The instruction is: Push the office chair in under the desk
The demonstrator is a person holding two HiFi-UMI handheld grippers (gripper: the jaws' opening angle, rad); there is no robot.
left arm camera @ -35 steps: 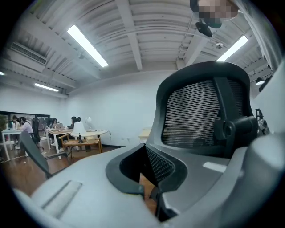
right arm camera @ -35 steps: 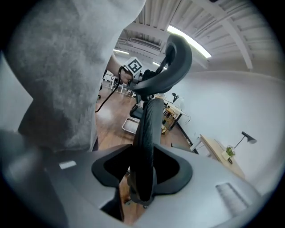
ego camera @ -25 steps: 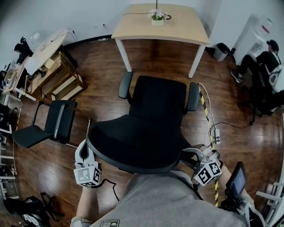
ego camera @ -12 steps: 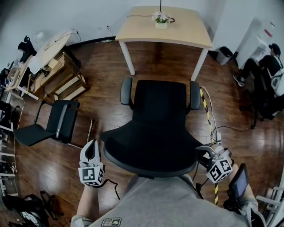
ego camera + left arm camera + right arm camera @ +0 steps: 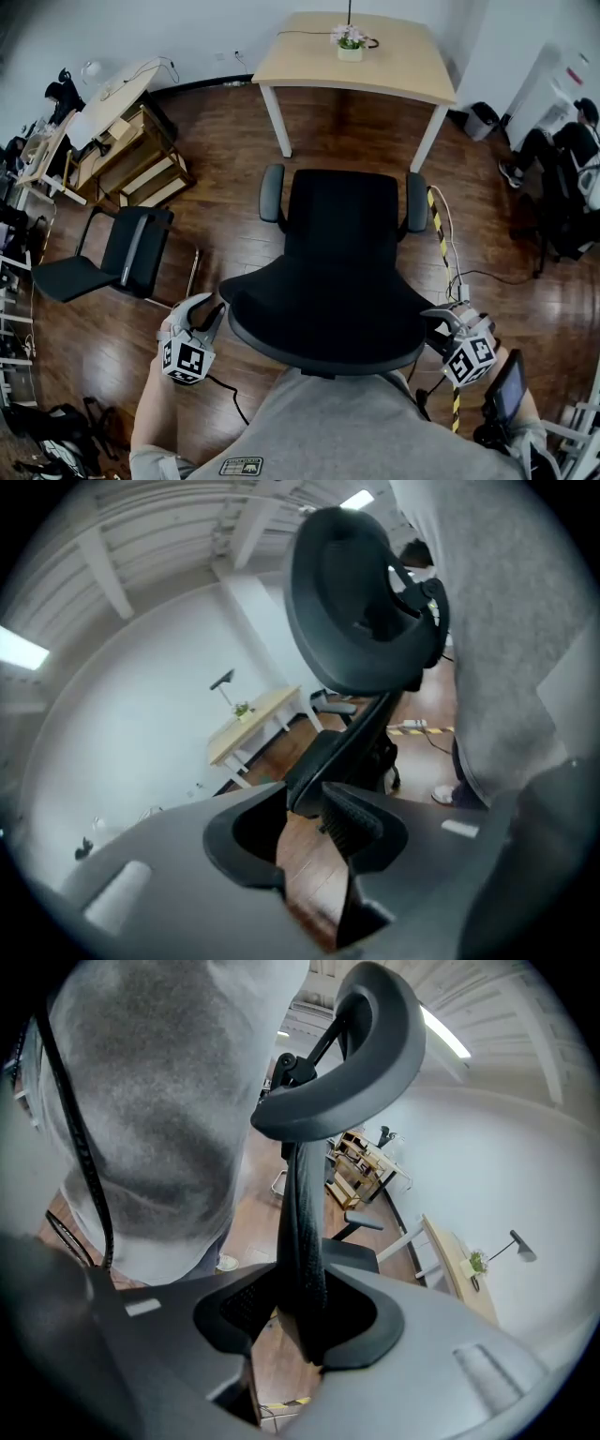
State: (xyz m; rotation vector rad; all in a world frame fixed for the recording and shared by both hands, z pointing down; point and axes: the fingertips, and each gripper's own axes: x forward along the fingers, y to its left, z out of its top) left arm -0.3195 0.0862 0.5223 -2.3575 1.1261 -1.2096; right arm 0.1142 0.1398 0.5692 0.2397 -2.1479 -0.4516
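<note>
- Office chair (image 5: 333,234): my right gripper (image 5: 439,321) has its fingers clamped on the backrest edge.
- On my left gripper (image 5: 208,311), the fingers have just been opening; half-wide, backrest edge at their mouth, ungripped.
- Seat faces the tabletop (image 5: 309,61), well apart; the whole push remains.

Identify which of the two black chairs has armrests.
The office chair in the middle, facing the wooden desk; the smaller chair to its left has a thin metal frame and no armrests.
</note>
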